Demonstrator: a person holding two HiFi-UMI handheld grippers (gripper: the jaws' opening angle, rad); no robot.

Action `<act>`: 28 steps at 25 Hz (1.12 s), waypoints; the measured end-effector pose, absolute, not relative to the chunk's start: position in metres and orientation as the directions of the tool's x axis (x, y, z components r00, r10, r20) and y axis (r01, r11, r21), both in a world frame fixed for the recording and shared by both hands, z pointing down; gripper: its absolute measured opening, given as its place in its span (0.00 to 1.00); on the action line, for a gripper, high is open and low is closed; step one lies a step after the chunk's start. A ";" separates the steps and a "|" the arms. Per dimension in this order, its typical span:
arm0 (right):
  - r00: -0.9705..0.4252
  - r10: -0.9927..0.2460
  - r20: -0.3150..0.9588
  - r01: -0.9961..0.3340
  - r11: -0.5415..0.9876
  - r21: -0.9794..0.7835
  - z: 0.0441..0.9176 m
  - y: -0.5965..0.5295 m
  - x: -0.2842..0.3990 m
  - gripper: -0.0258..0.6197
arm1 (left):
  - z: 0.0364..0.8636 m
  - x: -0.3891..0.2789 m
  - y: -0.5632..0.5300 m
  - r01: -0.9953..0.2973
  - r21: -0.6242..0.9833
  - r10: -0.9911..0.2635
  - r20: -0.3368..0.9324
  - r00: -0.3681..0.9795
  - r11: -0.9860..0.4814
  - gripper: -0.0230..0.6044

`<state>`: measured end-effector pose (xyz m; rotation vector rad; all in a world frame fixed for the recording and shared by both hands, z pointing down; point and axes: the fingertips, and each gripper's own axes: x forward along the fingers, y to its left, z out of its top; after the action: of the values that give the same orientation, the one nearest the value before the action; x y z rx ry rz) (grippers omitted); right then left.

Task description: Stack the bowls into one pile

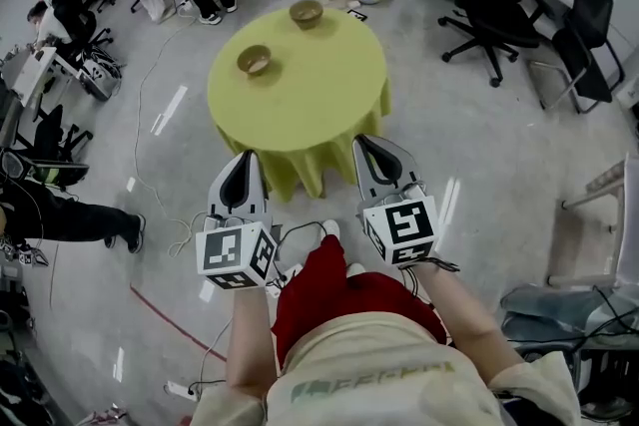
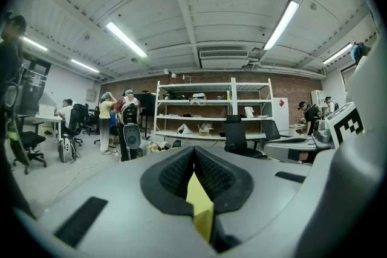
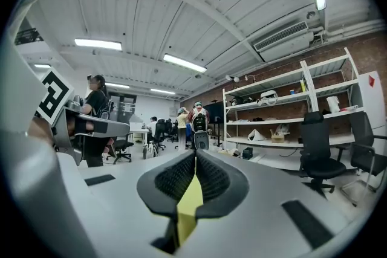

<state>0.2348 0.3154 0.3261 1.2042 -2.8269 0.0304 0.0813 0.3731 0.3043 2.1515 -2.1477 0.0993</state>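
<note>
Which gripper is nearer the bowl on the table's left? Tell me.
Left. The left gripper hangs just short of the table, almost in line with the bowl; the right gripper is also short of it, farther to the bowl's right.

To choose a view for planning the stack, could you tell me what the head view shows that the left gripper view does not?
Only the head view shows the green table with the near bowl and the far bowl standing apart. Only the left gripper view shows ceiling lights, a brick wall and its jaws pressed together. Both show the left gripper and the right gripper.
</note>
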 end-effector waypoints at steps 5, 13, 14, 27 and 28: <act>-0.684 -0.726 0.066 -0.727 0.686 0.020 0.330 0.300 0.232 0.10 | 0.310 0.076 0.356 -1.000 0.022 -0.994 0.109 0.006 -0.004 0.07; -0.685 -0.726 0.067 -0.725 0.688 0.031 0.331 0.264 0.209 0.10 | 0.314 0.057 0.316 -1.000 0.023 -0.994 0.110 0.016 -0.013 0.07; -0.686 -0.724 0.069 -0.724 0.689 0.032 0.330 0.259 0.203 0.10 | 0.315 0.052 0.309 -1.000 0.026 -0.994 0.111 0.017 -0.015 0.07; -0.664 -0.741 0.098 -0.742 0.669 0.030 0.340 0.157 0.093 0.10 | 0.338 -0.060 0.205 -0.998 0.062 -0.988 0.151 0.035 -0.026 0.07; -0.664 -0.741 0.102 -0.742 0.669 0.030 0.340 0.150 0.084 0.10 | 0.339 -0.068 0.197 -0.997 0.065 -0.987 0.155 0.038 -0.029 0.07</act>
<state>0.0842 0.1503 0.3395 1.2361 -2.7726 0.0211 -0.0678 0.1974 0.3387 2.1460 -2.0747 0.0993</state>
